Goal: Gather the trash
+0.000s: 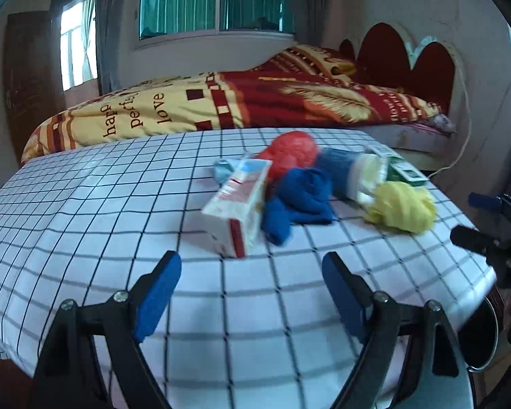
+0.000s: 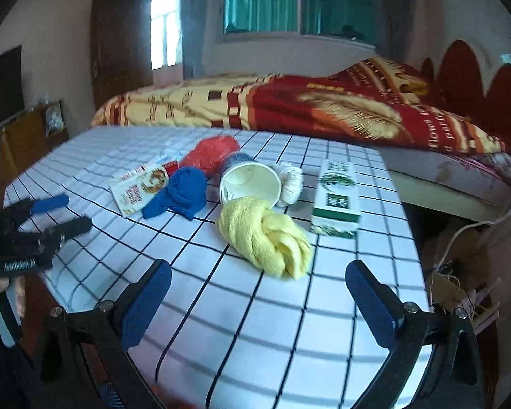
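A pile lies on the checked tablecloth (image 1: 85, 211): a red and white carton (image 1: 235, 208), a blue cloth (image 1: 299, 201), a red plastic bag (image 1: 289, 153), a tipped paper cup (image 2: 252, 184), a yellow cloth (image 2: 269, 235) and a green box (image 2: 337, 201). My left gripper (image 1: 252, 293) is open and empty, just short of the carton. My right gripper (image 2: 259, 306) is open and empty, just short of the yellow cloth. In the right wrist view the left gripper (image 2: 63, 213) shows at the table's left edge.
A bed (image 1: 255, 102) with a red and yellow quilt stands behind the table. A metal bin (image 1: 480, 337) sits below the table's right edge. A white twine ball (image 2: 291, 180) lies behind the cup. Cables and clutter (image 2: 460, 272) lie on the floor at the right.
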`<state>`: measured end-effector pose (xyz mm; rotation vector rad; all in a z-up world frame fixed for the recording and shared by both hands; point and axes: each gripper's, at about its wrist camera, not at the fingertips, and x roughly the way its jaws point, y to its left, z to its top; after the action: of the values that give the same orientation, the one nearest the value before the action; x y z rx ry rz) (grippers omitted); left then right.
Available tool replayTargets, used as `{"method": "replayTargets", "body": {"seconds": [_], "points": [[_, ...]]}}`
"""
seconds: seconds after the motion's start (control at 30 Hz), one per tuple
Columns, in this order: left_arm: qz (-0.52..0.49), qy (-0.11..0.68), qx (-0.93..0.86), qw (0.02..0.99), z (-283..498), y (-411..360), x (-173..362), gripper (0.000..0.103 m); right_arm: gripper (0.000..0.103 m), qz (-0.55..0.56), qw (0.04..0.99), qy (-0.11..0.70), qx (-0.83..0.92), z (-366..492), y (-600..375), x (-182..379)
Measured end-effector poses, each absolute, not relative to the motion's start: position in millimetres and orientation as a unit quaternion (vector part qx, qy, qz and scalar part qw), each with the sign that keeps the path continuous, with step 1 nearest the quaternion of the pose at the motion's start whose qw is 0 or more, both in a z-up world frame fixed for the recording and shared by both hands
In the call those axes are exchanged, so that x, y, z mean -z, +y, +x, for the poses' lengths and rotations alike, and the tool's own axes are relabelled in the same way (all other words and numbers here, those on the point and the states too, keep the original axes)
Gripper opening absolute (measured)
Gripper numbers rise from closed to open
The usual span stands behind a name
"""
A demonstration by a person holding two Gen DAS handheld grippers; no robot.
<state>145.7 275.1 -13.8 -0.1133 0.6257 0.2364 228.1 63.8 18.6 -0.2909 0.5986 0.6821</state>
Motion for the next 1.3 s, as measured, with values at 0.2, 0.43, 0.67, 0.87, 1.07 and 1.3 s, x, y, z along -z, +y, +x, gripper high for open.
{"method": "replayTargets", "body": {"seconds": [0.2, 0.43, 0.67, 0.87, 1.07, 1.3], "points": [[-0.054, 0.341, -0.107, 0.932, 183, 306, 30, 0.081, 0.1, -0.181, 0.87, 0.321, -0.328, 264, 94, -3], [-0.058, 0.36, -0.076, 0.928, 207, 313, 33, 0.075, 0.085, -0.198, 0.856, 0.349, -0.326, 285, 116, 6], [-0.065, 0.395, -0.046, 0.915, 225, 317, 40, 0.038, 0.064, -0.191, 0.848, 0.378, -0.318, 283, 122, 19], [-0.07, 0.357, -0.045, 0.93, 203, 315, 31, 0.037, 0.038, -0.143, 0.86, 0.373, -0.318, 266, 106, 11], [-0.072, 0.318, -0.047, 0.944, 164, 295, 18, 0.037, 0.038, -0.131, 0.874, 0.346, -0.314, 232, 79, -5], [-0.054, 0.292, -0.011, 0.955, 135, 239, 7, 0.037, 0.038, -0.095, 0.899, 0.322, -0.282, 193, 14, -25]]}}
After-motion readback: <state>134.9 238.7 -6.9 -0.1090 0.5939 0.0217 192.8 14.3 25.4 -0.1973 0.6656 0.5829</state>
